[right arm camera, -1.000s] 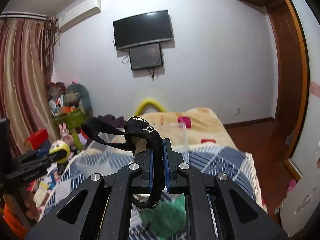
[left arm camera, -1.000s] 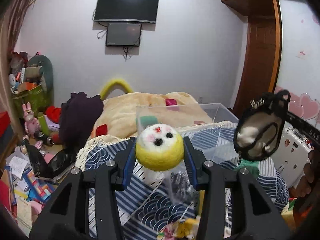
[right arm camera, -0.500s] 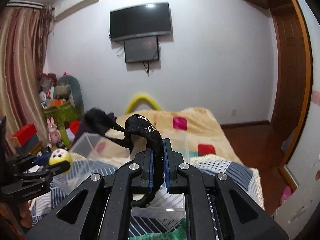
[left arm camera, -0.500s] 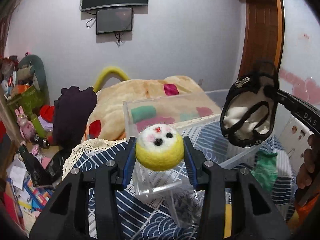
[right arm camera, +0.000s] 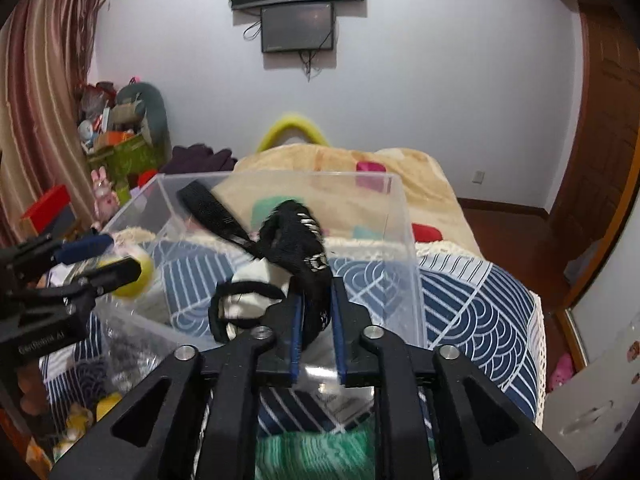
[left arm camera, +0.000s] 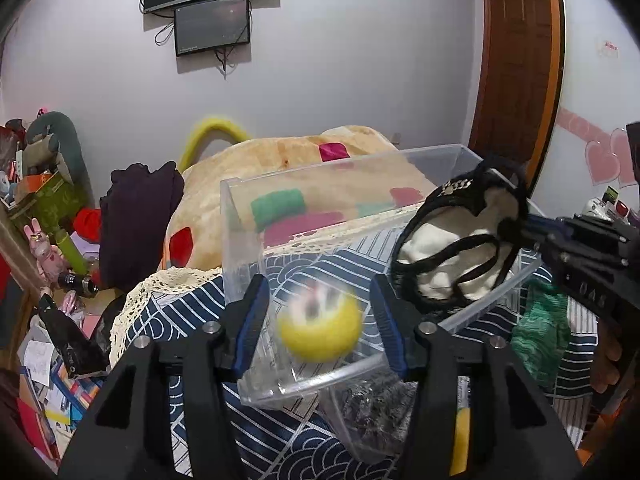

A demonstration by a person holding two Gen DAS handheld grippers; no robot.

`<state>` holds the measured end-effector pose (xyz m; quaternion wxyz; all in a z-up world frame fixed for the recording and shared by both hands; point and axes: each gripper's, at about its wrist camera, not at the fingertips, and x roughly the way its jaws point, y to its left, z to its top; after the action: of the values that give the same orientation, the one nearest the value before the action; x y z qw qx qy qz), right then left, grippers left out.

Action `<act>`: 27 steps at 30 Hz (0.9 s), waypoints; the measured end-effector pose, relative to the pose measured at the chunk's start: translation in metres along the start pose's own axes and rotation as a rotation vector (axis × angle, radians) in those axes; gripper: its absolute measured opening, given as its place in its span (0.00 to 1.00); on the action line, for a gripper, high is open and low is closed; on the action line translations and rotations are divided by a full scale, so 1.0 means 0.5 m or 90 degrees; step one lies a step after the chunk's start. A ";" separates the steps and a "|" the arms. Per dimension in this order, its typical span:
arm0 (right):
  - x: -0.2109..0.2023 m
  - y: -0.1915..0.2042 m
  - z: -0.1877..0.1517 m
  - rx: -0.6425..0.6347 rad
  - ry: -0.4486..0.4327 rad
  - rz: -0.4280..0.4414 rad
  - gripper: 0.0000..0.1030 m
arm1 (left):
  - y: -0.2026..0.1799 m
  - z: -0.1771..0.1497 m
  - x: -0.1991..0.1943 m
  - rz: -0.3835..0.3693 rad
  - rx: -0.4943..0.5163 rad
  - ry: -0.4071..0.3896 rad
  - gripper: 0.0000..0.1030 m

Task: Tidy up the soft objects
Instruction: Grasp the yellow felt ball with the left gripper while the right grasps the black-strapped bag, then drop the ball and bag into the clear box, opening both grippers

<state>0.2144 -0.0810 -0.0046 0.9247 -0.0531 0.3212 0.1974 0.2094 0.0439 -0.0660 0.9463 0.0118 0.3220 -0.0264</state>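
My left gripper [left arm camera: 318, 322] is open; its jaws stand wide apart. A yellow and white felt ball [left arm camera: 320, 326], blurred, is loose between them and drops over the clear plastic bin [left arm camera: 240, 248]. It also shows in the right wrist view [right arm camera: 134, 276] beside the left fingers [right arm camera: 116, 274]. My right gripper [right arm camera: 316, 318] has its jaws slightly parted around a black and white strappy fabric piece [right arm camera: 296, 248], which hangs over the bin [right arm camera: 412, 280]. The same piece shows in the left wrist view [left arm camera: 460, 248], at the right gripper's tips [left arm camera: 532, 226].
The bin sits on a blue patterned bedspread [right arm camera: 460, 296]. A green knit cloth [left arm camera: 540, 332] lies right of the bin. A second clear container with dark items [left arm camera: 368, 408] sits near me. A beige blanket [left arm camera: 280, 160], dark clothing [left arm camera: 140, 216] and cluttered toys [left arm camera: 44, 208] lie beyond.
My left gripper opened and released the felt ball, which now falls toward the bin. Both grippers moved forward over the bin. My right jaws have parted slightly around the fabric.
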 end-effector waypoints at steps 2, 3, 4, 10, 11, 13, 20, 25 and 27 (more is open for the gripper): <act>-0.010 0.000 -0.003 -0.005 0.001 0.018 0.30 | -0.002 0.001 -0.009 -0.003 0.001 -0.005 0.57; -0.017 -0.001 -0.006 -0.009 -0.002 0.026 0.32 | -0.003 0.001 -0.014 -0.005 0.000 -0.008 0.57; -0.023 -0.002 -0.008 -0.011 -0.005 0.030 0.35 | -0.005 0.001 -0.021 -0.008 0.000 -0.010 0.57; -0.076 0.001 -0.005 -0.025 -0.040 0.040 0.49 | -0.021 -0.003 -0.075 -0.007 0.013 -0.046 0.68; -0.093 -0.002 -0.006 -0.023 -0.053 0.042 0.56 | -0.023 -0.005 -0.085 -0.007 0.013 -0.055 0.73; -0.113 -0.005 -0.006 -0.021 -0.072 0.040 0.64 | -0.026 -0.012 -0.099 -0.002 0.014 -0.064 0.78; -0.131 -0.009 -0.044 -0.027 -0.074 0.014 0.79 | -0.018 -0.060 -0.101 0.008 0.004 -0.035 0.94; -0.091 -0.018 -0.093 -0.024 -0.011 -0.005 0.79 | -0.016 -0.101 -0.062 0.028 0.021 0.009 0.94; -0.070 -0.026 -0.116 -0.020 0.015 -0.010 0.79 | -0.010 -0.114 -0.042 0.025 0.013 0.036 0.94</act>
<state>0.1614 -0.1177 -0.0294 0.9215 -0.0727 0.3282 0.1946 0.1577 0.0421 -0.0984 0.9370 0.0287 0.3479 -0.0107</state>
